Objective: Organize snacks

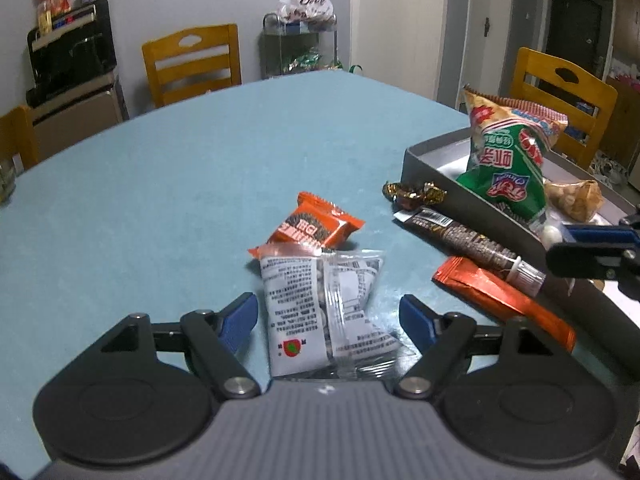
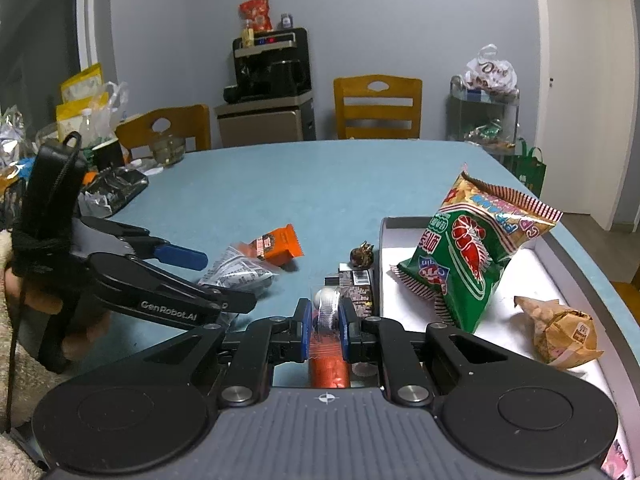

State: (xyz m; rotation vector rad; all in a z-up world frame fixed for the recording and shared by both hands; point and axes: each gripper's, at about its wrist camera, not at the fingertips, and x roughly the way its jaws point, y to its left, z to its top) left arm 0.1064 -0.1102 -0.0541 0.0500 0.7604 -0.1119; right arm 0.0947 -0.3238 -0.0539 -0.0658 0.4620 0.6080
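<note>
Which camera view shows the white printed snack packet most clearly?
The left wrist view: the white printed packet lies whole between the open left gripper fingers. In the right wrist view the packet is small and partly hidden behind that gripper.

Orange packet [image 2: 329, 368] partly behind right tool [image 2: 325, 330]

A blue table [image 1: 180, 168] is seen bearing a grey tray [image 1: 432, 168], two orange packets [image 1: 316, 228] [image 1: 504, 300], a white packet [image 1: 320, 312], a brown bar [image 1: 464, 240] and a candy [image 1: 412, 194].
</note>
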